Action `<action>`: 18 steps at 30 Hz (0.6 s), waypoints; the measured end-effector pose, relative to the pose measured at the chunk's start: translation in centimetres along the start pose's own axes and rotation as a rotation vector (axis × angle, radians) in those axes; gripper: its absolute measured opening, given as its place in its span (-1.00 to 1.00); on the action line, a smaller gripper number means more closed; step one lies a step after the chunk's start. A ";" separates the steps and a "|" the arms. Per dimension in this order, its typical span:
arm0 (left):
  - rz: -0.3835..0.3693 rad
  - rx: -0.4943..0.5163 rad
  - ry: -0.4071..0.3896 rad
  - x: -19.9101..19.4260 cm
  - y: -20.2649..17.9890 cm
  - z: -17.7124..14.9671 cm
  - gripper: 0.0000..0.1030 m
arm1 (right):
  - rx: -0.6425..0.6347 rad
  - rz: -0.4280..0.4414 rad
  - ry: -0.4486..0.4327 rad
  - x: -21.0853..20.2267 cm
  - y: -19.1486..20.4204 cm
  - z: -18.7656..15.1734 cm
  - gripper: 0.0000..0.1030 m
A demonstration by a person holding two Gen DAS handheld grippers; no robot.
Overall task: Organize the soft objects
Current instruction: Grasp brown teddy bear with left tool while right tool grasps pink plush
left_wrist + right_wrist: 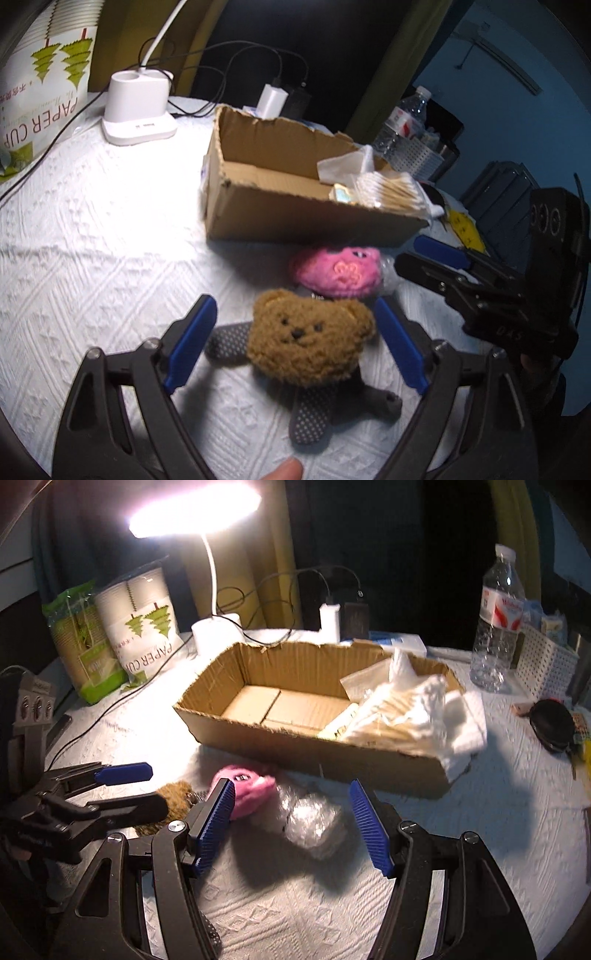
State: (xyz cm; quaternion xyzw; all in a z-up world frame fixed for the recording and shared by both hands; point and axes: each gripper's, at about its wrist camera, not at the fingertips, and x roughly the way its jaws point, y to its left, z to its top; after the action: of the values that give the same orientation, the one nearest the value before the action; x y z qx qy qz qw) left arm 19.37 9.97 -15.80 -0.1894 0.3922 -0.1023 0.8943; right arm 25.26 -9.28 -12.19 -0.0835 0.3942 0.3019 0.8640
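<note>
Two grippers, both with jaws spread: left gripper (pixel 295 341) straddles the brown bear toy (pixel 312 336) on the white tablecloth (pixel 92 240) — right gripper (pixel 293 825) over a clear plastic bag (pixel 314 819), beside the pink plush (pixel 247 788), near the cardboard box (pixel 314 753).

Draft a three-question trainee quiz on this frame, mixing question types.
1. True or false: the left gripper is clamped shut on the brown fuzzy bear toy.
2. What lies between the open fingers of the right gripper? A) pink plush toy B) crinkled clear plastic bag C) clear water bottle
3. Fill in: the torn brown cardboard box holds white tissue and cotton swabs at its ____ end in the right wrist view.

Key: 1 false; 2 B; 3 right.
</note>
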 end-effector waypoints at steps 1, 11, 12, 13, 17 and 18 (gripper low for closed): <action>-0.003 0.004 0.004 0.1 -0.1 -0.2 0.72 | 0.009 -0.001 0.006 0.1 -0.1 -0.2 0.32; -0.006 0.008 0.044 1.6 -0.3 -1.0 0.72 | 0.008 0.029 -0.008 -0.4 0.4 -0.2 0.32; -0.011 0.004 0.042 1.7 -0.1 -0.9 0.71 | 0.005 0.035 -0.009 -0.4 0.5 -0.1 0.32; -0.014 0.001 0.041 1.6 0.0 -0.9 0.70 | 0.002 0.039 -0.009 -0.4 0.5 -0.1 0.32; -0.008 0.003 0.041 1.7 0.2 -1.0 0.31 | -0.017 0.063 -0.002 0.3 1.1 0.2 0.32; -0.007 0.001 0.039 1.6 0.3 -1.0 0.22 | -0.021 0.069 0.002 0.5 1.3 0.3 0.32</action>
State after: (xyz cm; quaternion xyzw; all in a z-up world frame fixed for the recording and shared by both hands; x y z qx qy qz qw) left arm 19.73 9.46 -17.62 -0.1882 0.4089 -0.1091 0.8862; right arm 24.98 -7.90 -12.24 -0.0791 0.3943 0.3354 0.8519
